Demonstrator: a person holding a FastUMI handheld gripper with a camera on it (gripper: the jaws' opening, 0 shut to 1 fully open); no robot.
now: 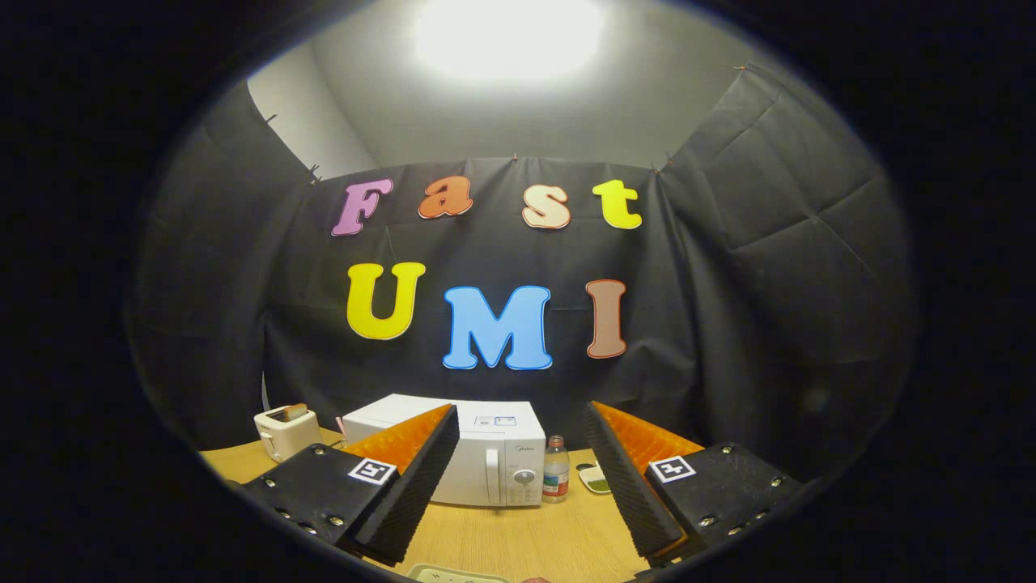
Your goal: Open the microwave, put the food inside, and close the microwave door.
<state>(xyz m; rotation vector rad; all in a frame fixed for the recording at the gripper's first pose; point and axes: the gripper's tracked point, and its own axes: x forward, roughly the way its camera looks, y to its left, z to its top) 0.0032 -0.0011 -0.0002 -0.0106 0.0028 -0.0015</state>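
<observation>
White microwave [486,457] door shut, beyond claw [518,494]; claw spread, empty; bread in toaster [285,431]

Gripper [518,486] held level, fingers [405,494] spread wide apart, gripping nothing

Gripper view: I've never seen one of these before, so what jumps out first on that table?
A white microwave stands on the wooden table, door closed, just beyond the open gripper, whose two fingers spread wide with nothing between them. A small bottle stands right beside the microwave's control panel, with a little dish past it. Off to the other side, a white toaster holds a slice of bread.
</observation>
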